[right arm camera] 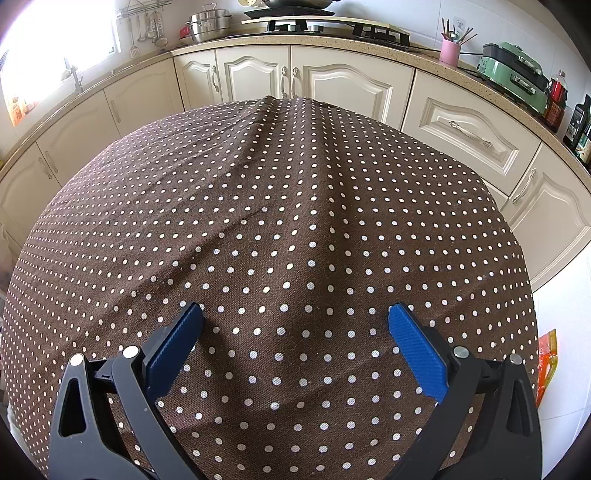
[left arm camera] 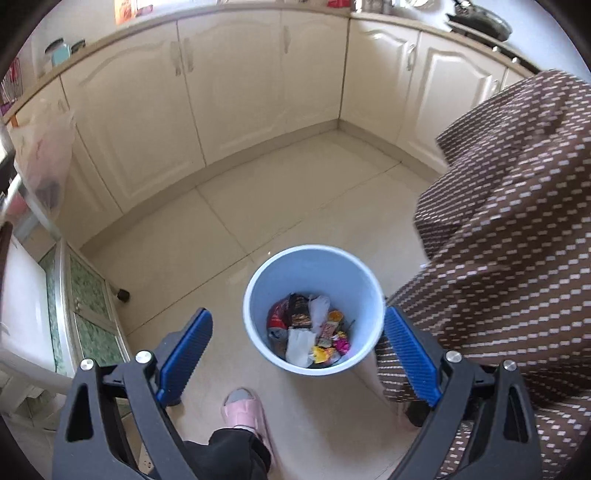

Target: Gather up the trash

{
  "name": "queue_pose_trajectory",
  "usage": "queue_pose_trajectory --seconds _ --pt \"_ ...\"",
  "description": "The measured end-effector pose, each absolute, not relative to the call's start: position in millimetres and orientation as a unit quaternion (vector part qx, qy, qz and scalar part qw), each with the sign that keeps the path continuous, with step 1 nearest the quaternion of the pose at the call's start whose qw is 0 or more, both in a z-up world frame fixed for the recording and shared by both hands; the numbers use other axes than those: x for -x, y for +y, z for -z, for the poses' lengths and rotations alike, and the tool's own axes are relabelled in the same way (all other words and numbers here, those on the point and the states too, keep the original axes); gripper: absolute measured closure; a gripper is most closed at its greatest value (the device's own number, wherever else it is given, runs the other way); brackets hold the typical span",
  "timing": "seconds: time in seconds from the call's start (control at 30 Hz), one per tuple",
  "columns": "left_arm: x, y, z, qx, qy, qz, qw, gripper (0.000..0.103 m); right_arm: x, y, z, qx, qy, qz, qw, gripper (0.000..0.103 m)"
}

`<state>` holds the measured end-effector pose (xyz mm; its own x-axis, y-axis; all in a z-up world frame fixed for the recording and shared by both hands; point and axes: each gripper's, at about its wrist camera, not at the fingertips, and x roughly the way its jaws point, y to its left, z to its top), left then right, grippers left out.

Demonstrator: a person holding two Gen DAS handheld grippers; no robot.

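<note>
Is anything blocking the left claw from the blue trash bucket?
Nothing visible does. The left gripper is open and empty, above the blue bucket, which already holds wrappers. The brown dotted tablecloth hangs beside the bucket, not over it.

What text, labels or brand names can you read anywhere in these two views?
None legible.
Wrappers in the light blue plastic bin: print blurred.
Dark bottles on the counter: labels too small.
Orange packet on the left counter: print blurred.
</note>
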<state>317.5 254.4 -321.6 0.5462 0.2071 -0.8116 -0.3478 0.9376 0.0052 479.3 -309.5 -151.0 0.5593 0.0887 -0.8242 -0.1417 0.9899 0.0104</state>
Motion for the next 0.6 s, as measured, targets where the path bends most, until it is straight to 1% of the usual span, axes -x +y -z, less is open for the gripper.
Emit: queue_pose_trajectory --seconds 0.1,0.2,0.33,0.4,0.6 --pt "-309.5 234.2 291.9 0.059 0.425 -0.158 0.890 0.011 -478.6 -309.8 150.9 0.029 0.465 -0.065 0.882 0.006" --pt "-302.2 217.1 261.0 0.066 0.401 -0.148 0.902 0.011 -478.3 -310.0 150.8 0.029 0.465 -0.065 0.882 0.006" --pt "-297.7 187.0 220.0 0.037 0.364 -0.145 0.919 0.011 -479.5 -309.5 151.1 0.029 0.465 -0.065 0.882 0.006" --pt "-296.3 176.1 204.8 0.038 0.352 -0.142 0.924 0.011 -479.4 -309.5 151.1 0.029 0.465 -0.065 0.882 0.006" --pt "-294.4 157.0 182.8 0.036 0.340 -0.152 0.927 0.011 -479.3 -309.5 151.6 0.029 0.465 -0.065 0.883 0.006"
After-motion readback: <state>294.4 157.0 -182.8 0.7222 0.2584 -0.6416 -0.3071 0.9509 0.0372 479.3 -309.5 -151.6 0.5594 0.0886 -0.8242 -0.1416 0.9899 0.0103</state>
